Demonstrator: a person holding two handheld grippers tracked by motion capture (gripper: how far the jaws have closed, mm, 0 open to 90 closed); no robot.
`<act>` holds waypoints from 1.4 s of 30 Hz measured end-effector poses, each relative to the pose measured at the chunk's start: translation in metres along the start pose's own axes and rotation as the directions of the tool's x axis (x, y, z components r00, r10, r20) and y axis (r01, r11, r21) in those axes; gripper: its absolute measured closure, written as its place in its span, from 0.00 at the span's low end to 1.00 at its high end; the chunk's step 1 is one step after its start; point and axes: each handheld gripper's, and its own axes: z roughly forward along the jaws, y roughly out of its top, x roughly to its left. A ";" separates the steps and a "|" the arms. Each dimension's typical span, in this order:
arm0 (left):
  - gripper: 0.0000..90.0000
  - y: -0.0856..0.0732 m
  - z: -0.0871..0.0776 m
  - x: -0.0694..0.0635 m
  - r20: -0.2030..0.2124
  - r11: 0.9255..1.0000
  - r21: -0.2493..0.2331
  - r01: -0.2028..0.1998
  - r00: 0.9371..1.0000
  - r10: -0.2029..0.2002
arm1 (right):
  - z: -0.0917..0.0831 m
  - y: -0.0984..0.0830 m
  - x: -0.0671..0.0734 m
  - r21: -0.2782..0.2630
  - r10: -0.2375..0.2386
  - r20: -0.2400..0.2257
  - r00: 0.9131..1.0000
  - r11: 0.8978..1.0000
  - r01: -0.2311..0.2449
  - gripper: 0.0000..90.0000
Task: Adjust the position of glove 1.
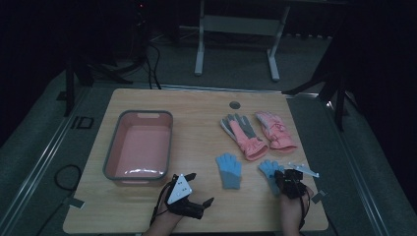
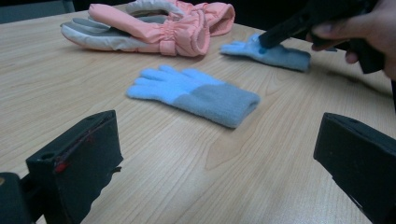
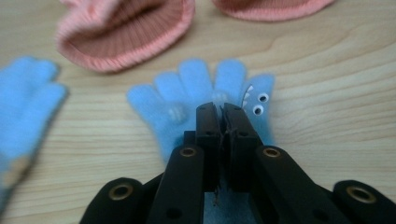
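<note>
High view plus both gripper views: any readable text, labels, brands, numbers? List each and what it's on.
"ID": pale letters on the dark floor left of the table.
Nothing else readable: no print on the pink bin, the blue gloves or the pink gloves. The right blue glove carries googly eyes and teeth, not letters.

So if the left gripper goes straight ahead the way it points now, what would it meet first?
Probably the nearer blue glove, lying flat on the table ahead of the open left gripper. Depth is hard to judge.
</note>
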 end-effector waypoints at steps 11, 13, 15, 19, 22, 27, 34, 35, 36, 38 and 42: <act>0.01 0.000 0.000 0.000 0.004 1.000 0.003 -0.007 1.000 0.007 | -0.008 0.010 -0.005 0.005 -0.073 -0.035 0.997 0.997 0.073 0.79; 0.01 0.000 0.000 0.000 0.004 1.000 0.002 -0.008 1.000 0.008 | -0.010 0.018 -0.008 0.004 -0.113 -0.070 0.991 0.993 0.114 0.76; 0.01 0.000 0.000 -0.001 0.003 1.000 0.002 -0.008 1.000 0.008 | -0.012 0.025 -0.010 -0.001 -0.161 -0.096 0.982 0.987 0.161 0.74; 0.01 0.000 0.000 0.000 0.003 1.000 0.002 -0.003 1.000 0.003 | -0.010 0.034 -0.017 0.002 -0.274 -0.190 0.943 0.960 0.279 0.73; 0.01 0.000 0.000 0.000 -0.001 1.000 0.003 -0.003 1.000 0.003 | -0.007 0.037 -0.026 0.013 -0.331 -0.240 0.913 0.939 0.344 0.73; 0.01 0.000 0.001 -0.001 -0.005 1.000 0.009 -0.009 1.000 0.009 | -0.006 0.036 -0.040 0.008 -0.377 -0.294 0.878 0.918 0.397 0.73; 0.01 0.000 0.000 -0.001 -0.009 1.000 0.004 -0.004 1.000 0.004 | -0.008 0.038 -0.048 -0.017 -0.504 -0.365 0.783 0.844 0.535 0.69; 0.01 0.000 0.000 -0.001 -0.010 1.000 0.003 -0.004 1.000 0.004 | -0.006 0.039 -0.050 -0.023 -0.533 -0.387 0.752 0.821 0.570 0.69; 0.01 0.000 0.000 -0.001 -0.010 1.000 0.005 -0.004 1.000 0.004 | -0.006 0.039 -0.050 -0.025 -0.552 -0.385 0.739 0.807 0.590 0.69; 0.01 0.000 0.000 -0.001 -0.010 1.000 0.005 -0.004 1.000 0.004 | -0.003 0.039 -0.051 -0.030 -0.574 -0.397 0.716 0.788 0.615 0.69; 0.01 0.000 0.000 -0.001 -0.010 1.000 0.006 -0.003 1.000 0.003 | 0.003 0.039 -0.052 -0.040 -0.582 -0.424 0.694 0.778 0.627 0.69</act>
